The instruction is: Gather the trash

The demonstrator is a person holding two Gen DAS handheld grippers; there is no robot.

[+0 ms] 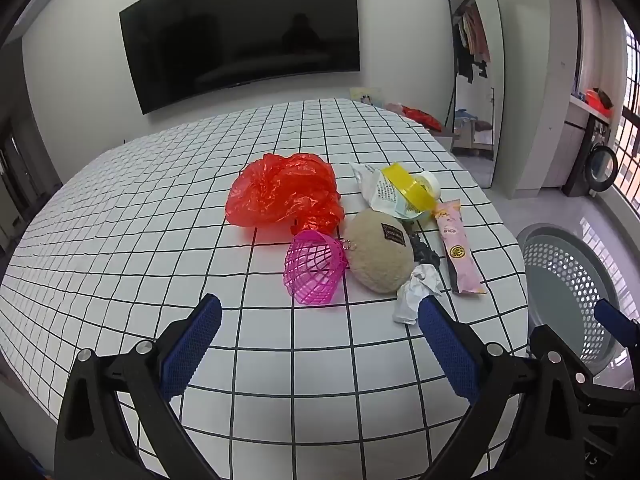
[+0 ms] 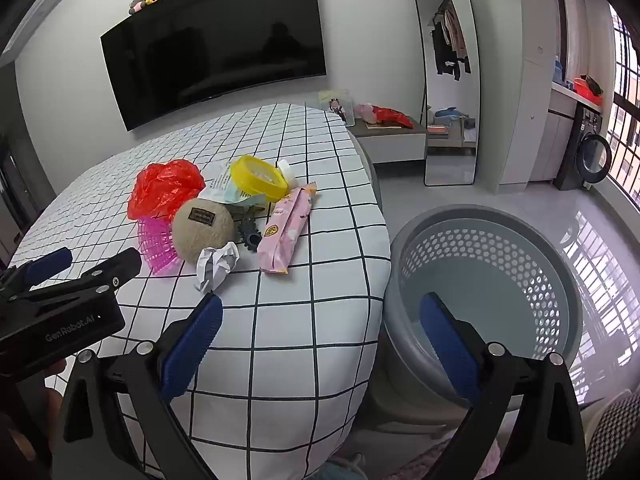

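The litter sits in one tight cluster near the right-hand edge of the white tablecloth with a black grid (image 1: pixel 160 208), probably so it is within reach of the grey perforated plastic basket (image 2: pixel 484 276), which stands on the floor just beside that edge and looks empty.

By my count there is one of each: a crumpled red plastic bag (image 1: pixel 282 190), a pink plastic mesh cup (image 1: pixel 314 266), a round beige plush pouch with a dark label (image 1: pixel 380 250), a crumpled ball of white paper (image 1: pixel 416 290), a long pink snack wrapper (image 1: pixel 458 246), a yellow round lid (image 2: pixel 259 178) lying on a white printed packet (image 1: pixel 384 194), and a small dark toothed clip (image 2: pixel 249 233).

The left gripper (image 1: pixel 320 344) hovers over the cloth short of the cluster, fingers spread wide and holding nothing. The right gripper (image 2: pixel 320 344) hangs over the table's corner and the basket, likewise wide apart and empty. Nothing appears collected yet; the paper ball is nearest
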